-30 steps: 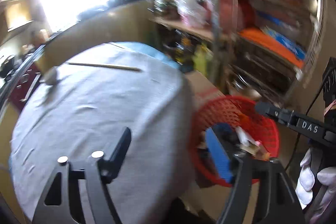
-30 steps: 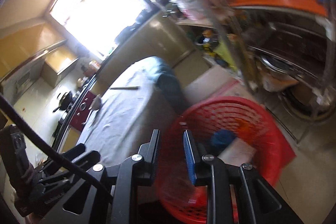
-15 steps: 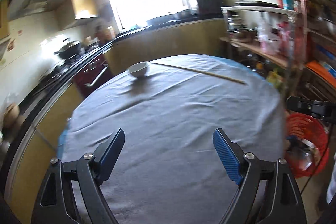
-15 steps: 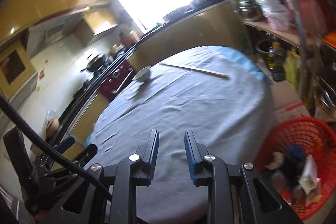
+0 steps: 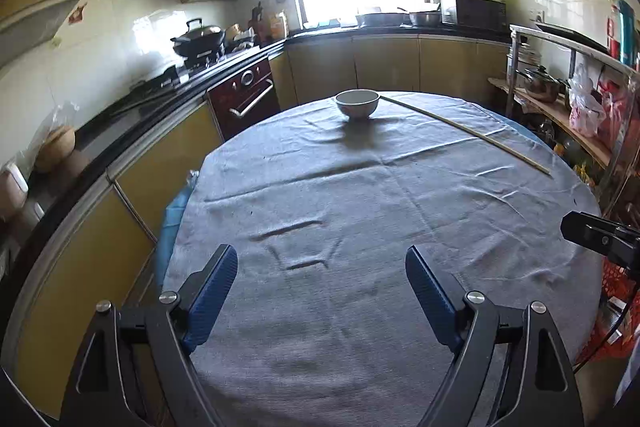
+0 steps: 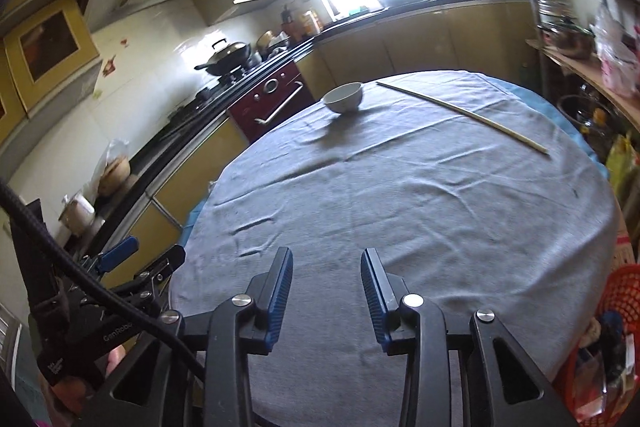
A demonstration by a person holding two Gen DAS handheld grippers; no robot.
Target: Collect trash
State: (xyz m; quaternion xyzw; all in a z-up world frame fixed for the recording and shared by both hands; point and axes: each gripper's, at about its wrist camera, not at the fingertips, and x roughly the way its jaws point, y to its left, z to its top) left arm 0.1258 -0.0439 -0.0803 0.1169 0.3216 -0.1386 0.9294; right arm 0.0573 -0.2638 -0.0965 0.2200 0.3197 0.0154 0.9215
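— Two things are all we count on the counter (image 5: pixel 360 227) from the left wrist view: a white bowl (image 5: pixel 357 103) at the far edge and a long thin stick (image 5: pixel 468 131) running from just beside the bowl toward the right rim. The left gripper (image 5: pixel 322 291) has its jaws spread wide with nothing but grey cloth between them.

— Any trash on the cloth itself?

— None that we can make out; only creases. The red basket (image 5: pixel 612 279) shows as a sliver past the counter's right edge, low down, partly behind the right gripper's body.

— And the right wrist view?

— Same bowl (image 6: pixel 344 98) and same stick (image 6: pixel 464 115), well away from us across the counter (image 6: pixel 400 195). The right gripper (image 6: pixel 326 293) has its jaws about half apart and opening, empty. At the lower right the basket (image 6: pixel 620 287) is clearer: mixed scraps lie inside it (image 6: pixel 600 339), so that is where the collected trash sits.

— So how far along are we?

— Nearly done, we judge. Both grippers hold nothing, and the trash we can see is in the basket. What may be left is the stick, if it counts as rubbish; the bowl we would leave.
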